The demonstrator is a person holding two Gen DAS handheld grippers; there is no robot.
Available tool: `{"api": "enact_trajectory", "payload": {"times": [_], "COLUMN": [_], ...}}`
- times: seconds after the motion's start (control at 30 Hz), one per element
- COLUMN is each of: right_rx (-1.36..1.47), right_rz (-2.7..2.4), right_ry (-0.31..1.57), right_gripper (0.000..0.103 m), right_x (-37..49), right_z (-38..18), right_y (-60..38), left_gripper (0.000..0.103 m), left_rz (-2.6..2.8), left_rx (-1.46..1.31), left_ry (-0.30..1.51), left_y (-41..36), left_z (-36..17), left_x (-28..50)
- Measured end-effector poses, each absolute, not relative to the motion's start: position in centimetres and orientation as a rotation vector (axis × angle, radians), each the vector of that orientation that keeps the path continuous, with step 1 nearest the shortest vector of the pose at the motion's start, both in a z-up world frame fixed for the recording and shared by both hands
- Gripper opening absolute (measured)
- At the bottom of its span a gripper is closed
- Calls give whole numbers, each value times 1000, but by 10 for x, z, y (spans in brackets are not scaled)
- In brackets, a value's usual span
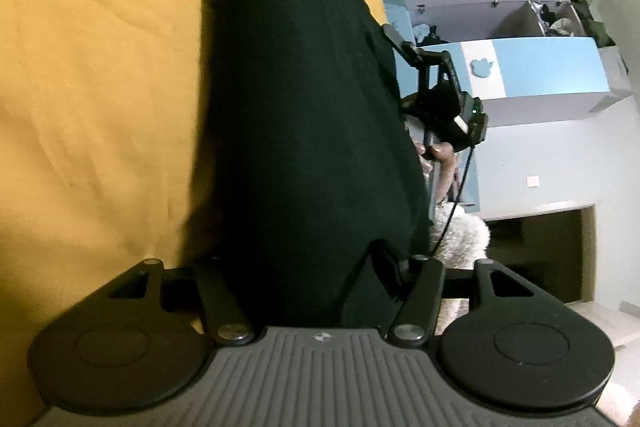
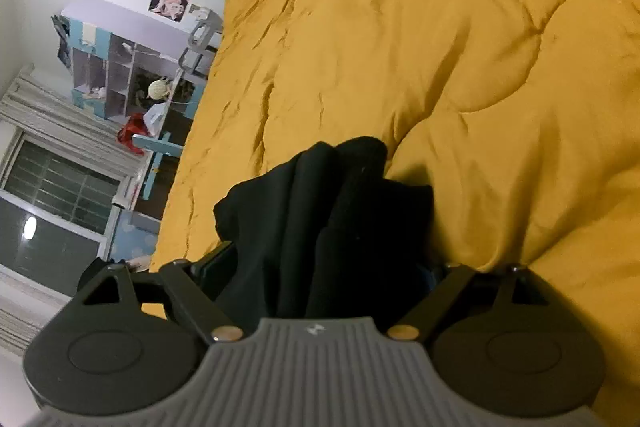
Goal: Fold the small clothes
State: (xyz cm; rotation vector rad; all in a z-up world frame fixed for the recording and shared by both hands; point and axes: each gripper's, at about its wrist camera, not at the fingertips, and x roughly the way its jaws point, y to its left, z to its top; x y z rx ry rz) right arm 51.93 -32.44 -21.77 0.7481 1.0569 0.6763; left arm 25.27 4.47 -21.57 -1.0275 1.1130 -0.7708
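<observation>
A black garment (image 1: 296, 115) hangs stretched in front of the left wrist camera, over a yellow quilt (image 1: 92, 99). My left gripper (image 1: 304, 267) is shut on the garment's edge; its fingers are hidden by the cloth. The right gripper (image 1: 436, 107) shows in the left wrist view at the garment's far edge, held by a hand. In the right wrist view my right gripper (image 2: 324, 267) is shut on a bunched part of the black garment (image 2: 320, 211), which drapes forward over the quilt (image 2: 440, 47).
A blue and white cabinet (image 1: 532, 67) stands beyond the bed. A fluffy white rug (image 1: 464, 231) lies on the floor. A shelf unit (image 2: 120, 67) and a window (image 2: 52, 195) are past the bed's edge on the other side.
</observation>
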Motion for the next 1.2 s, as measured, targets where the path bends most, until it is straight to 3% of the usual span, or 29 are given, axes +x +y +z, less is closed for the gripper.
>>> {"api": "enact_trajectory", "payload": {"times": [0.07, 0.13, 0.17, 0.27, 0.73, 1.0, 1.2], "right_rx": [742, 725, 687, 646, 523, 473, 544], "right_rz": [667, 634, 605, 575, 593, 771, 948], "right_ry": [1054, 1054, 1057, 1053, 917, 832, 767], "right_gripper": [81, 64, 45, 31, 27, 27, 27], "right_x": [519, 517, 516, 515, 477, 459, 474], "right_z": [-215, -214, -213, -209, -105, -37, -40], "right_y": [-323, -322, -320, -311, -277, -191, -74], "left_gripper": [56, 43, 42, 37, 30, 30, 30], "left_rz": [-754, -727, -714, -675, -710, -627, -449], "left_rx": [-1026, -1014, -1008, -976, -1001, -909, -843], "left_ry": [1114, 1114, 1112, 1120, 989, 800, 694], "left_y": [46, 44, 43, 40, 73, 167, 246], "left_z": [-217, -219, -218, -211, -159, -97, -77], "left_x": [251, 251, 249, 248, 223, 177, 142]}}
